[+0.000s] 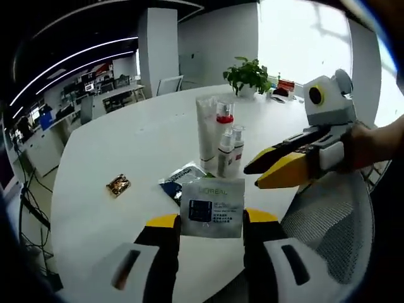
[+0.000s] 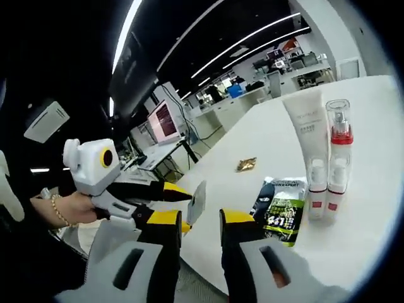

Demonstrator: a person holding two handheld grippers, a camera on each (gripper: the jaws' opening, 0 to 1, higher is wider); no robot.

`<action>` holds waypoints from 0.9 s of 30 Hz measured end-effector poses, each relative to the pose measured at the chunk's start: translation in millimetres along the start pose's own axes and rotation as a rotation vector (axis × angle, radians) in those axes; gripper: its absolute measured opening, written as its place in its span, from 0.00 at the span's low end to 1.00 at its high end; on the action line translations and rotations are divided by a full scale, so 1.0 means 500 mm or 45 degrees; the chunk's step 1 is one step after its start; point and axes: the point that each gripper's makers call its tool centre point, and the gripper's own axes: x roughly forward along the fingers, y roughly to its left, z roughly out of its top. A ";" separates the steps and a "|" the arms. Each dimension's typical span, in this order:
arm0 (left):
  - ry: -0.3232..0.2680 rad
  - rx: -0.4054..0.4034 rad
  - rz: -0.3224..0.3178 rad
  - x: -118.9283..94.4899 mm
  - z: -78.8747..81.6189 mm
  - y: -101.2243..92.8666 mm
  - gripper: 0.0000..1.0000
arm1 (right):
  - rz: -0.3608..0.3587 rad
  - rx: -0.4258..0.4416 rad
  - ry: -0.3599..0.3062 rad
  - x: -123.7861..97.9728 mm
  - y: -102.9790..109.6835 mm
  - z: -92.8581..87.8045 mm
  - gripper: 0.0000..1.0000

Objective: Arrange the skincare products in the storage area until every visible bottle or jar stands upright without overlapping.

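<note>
Left hand-held gripper (image 1: pixel 211 222) pinches sachet (image 1: pixel 212 207) above table (image 1: pixel 126 158); right hand-held gripper (image 2: pixel 201 222) hovers unclenched, empty.

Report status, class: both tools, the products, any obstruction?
Left tool shut on sachet. Right tool open, empty. Tube and bottles upright. Green sachets lying flat beside them.

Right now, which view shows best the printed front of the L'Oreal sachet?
The left gripper view: the L'Oreal sachet faces that camera, held between the left gripper jaws, its brand name and blue panel visible. In the right gripper view, the same sachet appears nearly edge-on in that gripper, so no print can be read.
</note>
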 end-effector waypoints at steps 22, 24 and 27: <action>-0.014 -0.009 -0.053 -0.002 0.007 -0.037 0.41 | 0.083 0.102 0.020 -0.004 0.024 -0.004 0.01; -0.035 -0.029 -0.077 -0.002 0.012 -0.041 0.41 | 0.082 0.105 0.018 -0.007 0.017 -0.001 0.01; -0.078 -0.170 -0.182 -0.007 0.016 -0.051 0.41 | 0.086 0.124 0.005 -0.014 0.007 0.007 0.01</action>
